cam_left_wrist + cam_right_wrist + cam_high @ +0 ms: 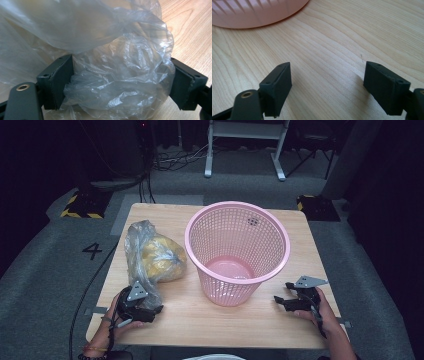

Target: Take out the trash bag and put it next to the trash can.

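A clear plastic bag with yellow contents lies on the left half of the wooden table. My left gripper sits at the bag's near end, held by a hand. In the left gripper view its jaws stand wide apart, and the crumpled plastic of the bag bulges between them. A pink mesh basket stands upright at the table's middle. My right gripper rests low at the front right of the basket, open over bare wood, with the pink basket base ahead of it.
The table's near edge runs just behind both hands. Grey carpet surrounds the table, with a marked "4" on the floor at the left. White desk legs and cables stand beyond the far edge.
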`<state>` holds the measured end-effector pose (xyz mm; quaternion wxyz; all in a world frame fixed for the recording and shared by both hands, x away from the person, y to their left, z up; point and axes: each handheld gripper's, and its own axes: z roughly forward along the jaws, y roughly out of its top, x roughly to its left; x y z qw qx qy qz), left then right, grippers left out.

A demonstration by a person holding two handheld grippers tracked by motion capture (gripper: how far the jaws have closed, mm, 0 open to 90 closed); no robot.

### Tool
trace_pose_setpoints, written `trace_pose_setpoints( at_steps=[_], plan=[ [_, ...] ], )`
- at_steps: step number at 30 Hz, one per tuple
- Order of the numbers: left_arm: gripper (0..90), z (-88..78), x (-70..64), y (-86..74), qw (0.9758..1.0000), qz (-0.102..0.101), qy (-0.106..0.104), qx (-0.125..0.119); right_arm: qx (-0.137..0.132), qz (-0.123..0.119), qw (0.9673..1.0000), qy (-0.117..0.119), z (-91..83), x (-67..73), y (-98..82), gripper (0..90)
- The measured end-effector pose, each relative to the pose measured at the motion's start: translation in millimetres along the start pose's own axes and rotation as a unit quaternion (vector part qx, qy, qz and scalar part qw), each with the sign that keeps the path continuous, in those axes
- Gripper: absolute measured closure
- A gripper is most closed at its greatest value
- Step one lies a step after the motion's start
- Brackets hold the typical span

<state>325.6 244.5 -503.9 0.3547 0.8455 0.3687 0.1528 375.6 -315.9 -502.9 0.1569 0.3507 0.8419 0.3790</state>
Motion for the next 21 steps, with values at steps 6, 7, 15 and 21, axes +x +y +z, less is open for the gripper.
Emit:
trace_pose_setpoints(
  at_steps=[6, 7, 15, 21],
  plan=[
    [15.7, 0.7, -0.1, 0.3, 1.0, -0.003, 0.0, -0.001, 0.001, -0.001, 1.0, 0.001, 0.7, 0.2, 0.5, 21.9],
    [15.8, 0.8, 0.0, 0.4, 1.0, -0.003, 0.0, -0.001, 0.001, -0.002, 1.0, 0.001, 0.8, 0.2, 0.5, 21.8],
    [15.9, 0.9, 0.3, 0.7, 1.0, -0.003, 0.001, 0.0, 0.001, -0.005, 1.0, 0.003, 1.3, 0.1, 1.0, 21.7],
    [15.9, 1.1, 0.7, 1.1, 1.0, -0.002, 0.002, 0.0, 0.001, -0.005, 1.0, 0.002, 1.3, 0.2, 1.0, 21.6]
  ],
)
